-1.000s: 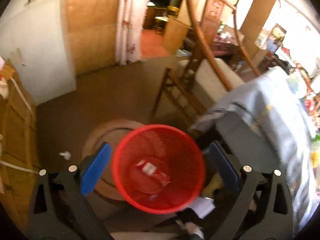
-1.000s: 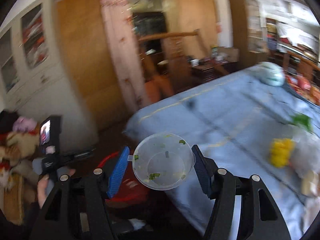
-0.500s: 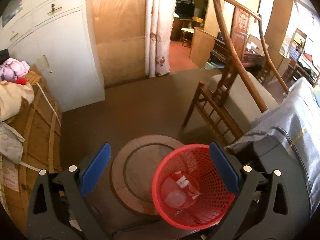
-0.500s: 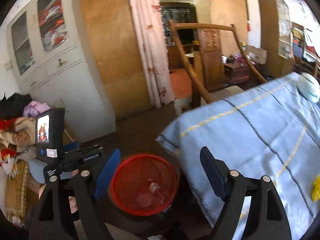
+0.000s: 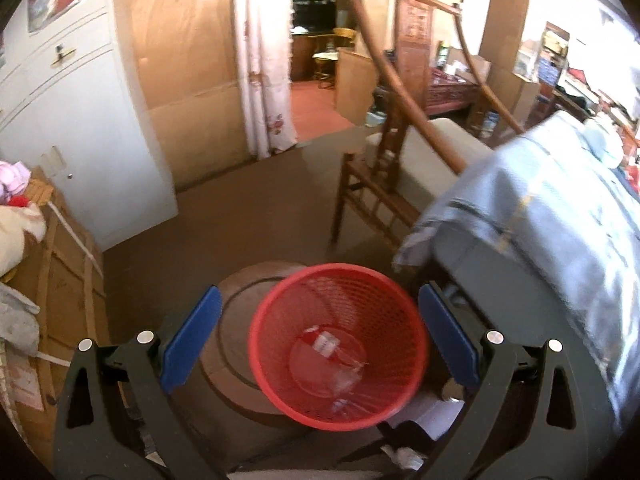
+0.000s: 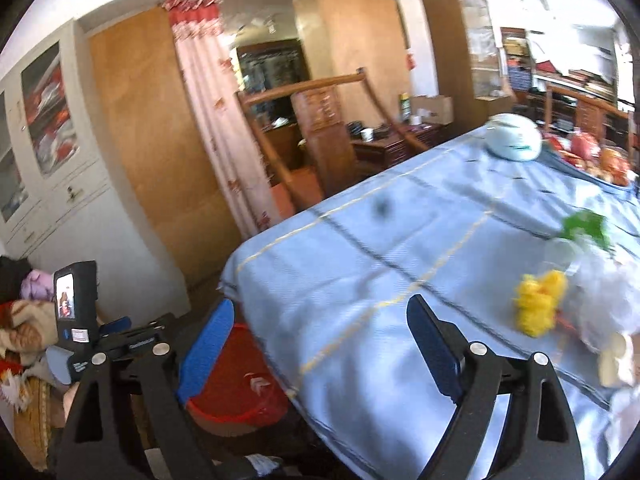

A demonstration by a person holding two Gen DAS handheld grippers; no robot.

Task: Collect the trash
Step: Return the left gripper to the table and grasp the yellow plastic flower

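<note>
Blue-padded jaws of the right gripper (image 6: 320, 340) are spread wide and empty, like those of the left gripper (image 5: 318, 338). A snag on the tablecloth (image 6: 400, 256) edge is risked. Yellow trash (image 6: 538, 302) lies near; the red basket (image 5: 340, 360) stands below, beside the chair (image 5: 400, 168), with open floor beyond.

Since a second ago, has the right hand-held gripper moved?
Yes. The right hand-held gripper has swung right, away from the red basket, over the blue-clothed table, and it is open and empty.

My left gripper (image 5: 318, 336) and right gripper (image 6: 320, 338) had black triangular-cutout frames, silver screw heads and blue pads (image 5: 191, 339) on each finger.
</note>
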